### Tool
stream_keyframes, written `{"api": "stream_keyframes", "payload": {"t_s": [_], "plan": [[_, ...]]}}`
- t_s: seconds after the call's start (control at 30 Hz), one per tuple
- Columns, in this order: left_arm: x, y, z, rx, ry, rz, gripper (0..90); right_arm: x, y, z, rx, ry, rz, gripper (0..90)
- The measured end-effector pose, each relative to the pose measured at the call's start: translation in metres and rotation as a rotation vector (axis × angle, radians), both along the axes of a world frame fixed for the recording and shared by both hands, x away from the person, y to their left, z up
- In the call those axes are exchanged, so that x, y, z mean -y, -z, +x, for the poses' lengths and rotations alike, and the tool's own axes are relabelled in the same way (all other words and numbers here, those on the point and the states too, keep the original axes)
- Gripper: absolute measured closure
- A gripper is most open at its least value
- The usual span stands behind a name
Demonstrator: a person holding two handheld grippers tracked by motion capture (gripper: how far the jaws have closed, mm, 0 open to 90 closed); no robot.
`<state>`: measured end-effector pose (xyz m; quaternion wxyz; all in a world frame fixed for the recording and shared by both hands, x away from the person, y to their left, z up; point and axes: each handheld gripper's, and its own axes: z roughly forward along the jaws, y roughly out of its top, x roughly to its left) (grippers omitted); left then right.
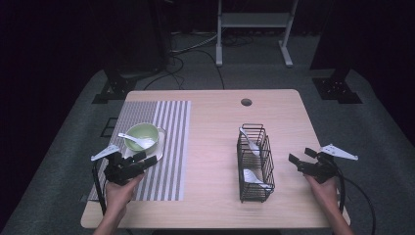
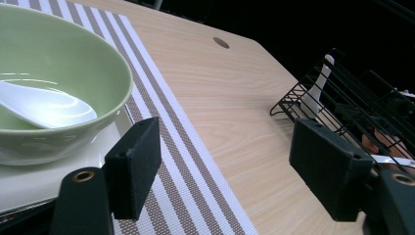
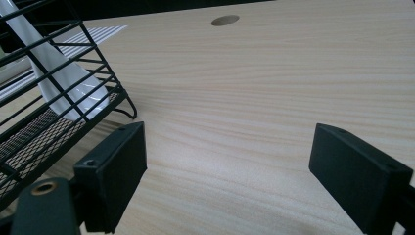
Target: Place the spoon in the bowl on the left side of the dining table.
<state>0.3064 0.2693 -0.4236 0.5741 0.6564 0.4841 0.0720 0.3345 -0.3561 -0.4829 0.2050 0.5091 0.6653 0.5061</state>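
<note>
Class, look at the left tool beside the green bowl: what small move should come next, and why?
Probably draw the left tool back from the bowl. Its jaws stand open with nothing between them, and a white spoon already lies in the bowl, so that placement looks done.

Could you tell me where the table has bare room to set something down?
Bare wood lies between the striped placemat and the wire basket, and behind the basket toward the cable hole. The placemat's near-left part is crowded by the green bowl and left gripper.
</note>
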Motion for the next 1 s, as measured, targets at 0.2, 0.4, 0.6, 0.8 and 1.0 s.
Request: {"api": "stream_keyframes", "payload": {"t_s": [0.2,0.4,0.6,0.8,1.0], "plan": [[0.006,0.0,-0.001,-0.001,0.011,0.011,21.9,0.0,0.0,0.0,0.0,0.0,0.001,12.9],[0.011,0.0,-0.002,-0.001,0.019,0.019,19.6,0.0,0.0,0.0,-0.001,0.0,0.002,12.9],[0.018,0.001,-0.002,-0.004,0.035,0.032,17.0,0.0,0.0,0.0,0.0,-0.001,0.001,12.9],[0.024,0.001,-0.004,-0.001,0.06,0.028,17.0,0.0,0.0,0.0,0.001,-0.001,0.0,12.9],[0.03,0.003,-0.005,-0.002,0.08,0.037,16.9,0.0,0.0,0.0,0.0,-0.001,0.001,12.9]]}}
